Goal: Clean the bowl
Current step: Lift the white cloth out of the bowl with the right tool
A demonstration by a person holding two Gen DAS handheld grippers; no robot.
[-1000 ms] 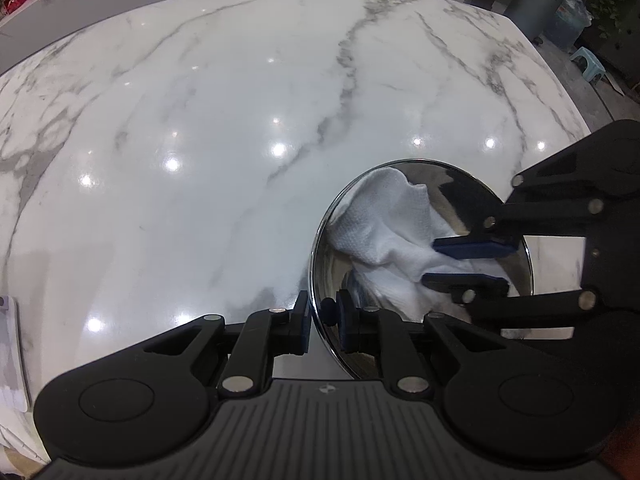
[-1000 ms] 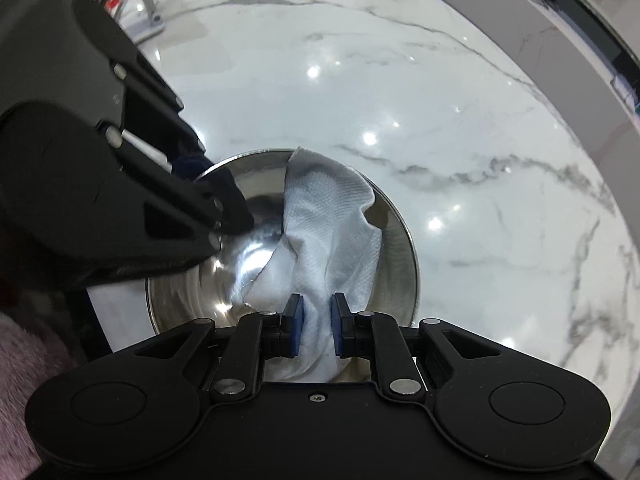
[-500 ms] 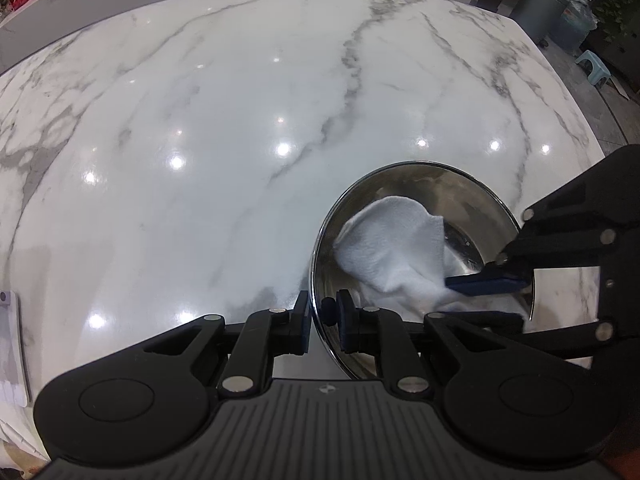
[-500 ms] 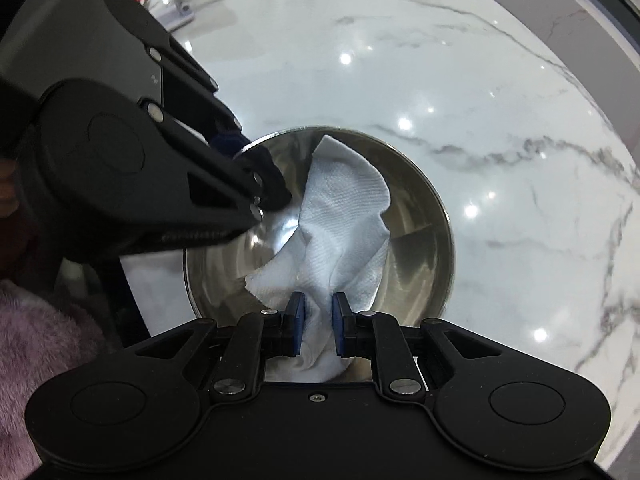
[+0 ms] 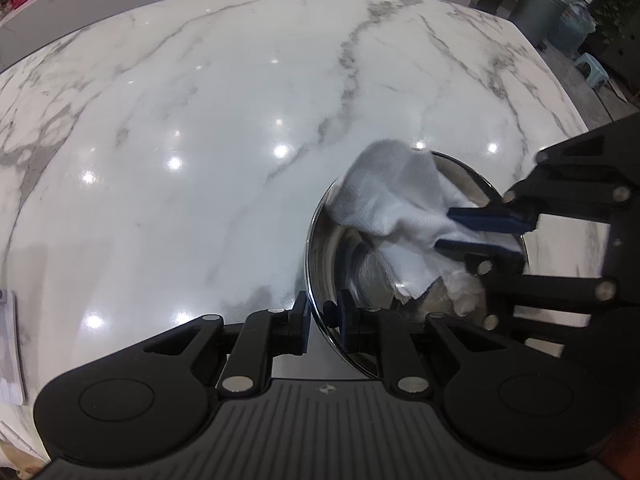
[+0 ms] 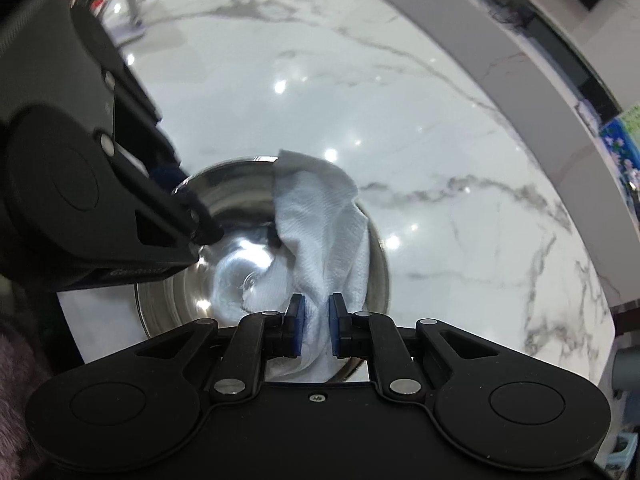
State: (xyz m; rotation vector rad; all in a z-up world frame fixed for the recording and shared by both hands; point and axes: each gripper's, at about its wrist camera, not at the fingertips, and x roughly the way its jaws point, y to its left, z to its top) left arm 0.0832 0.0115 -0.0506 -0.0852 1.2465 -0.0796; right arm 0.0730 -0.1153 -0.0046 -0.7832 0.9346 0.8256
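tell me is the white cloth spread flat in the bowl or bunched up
Bunched up. The white cloth is crumpled in the steel bowl, one corner poking above the rim, pinched by the right gripper.

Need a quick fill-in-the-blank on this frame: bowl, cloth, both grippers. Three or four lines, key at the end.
1. The left gripper is clamped on the ____ of the steel bowl.
2. The right gripper is shut on a white ____.
3. The cloth lies mostly ____ the bowl, one corner rising over its far edge.
4. The bowl stands on a white ____ countertop.

Missing words: rim; cloth; inside; marble
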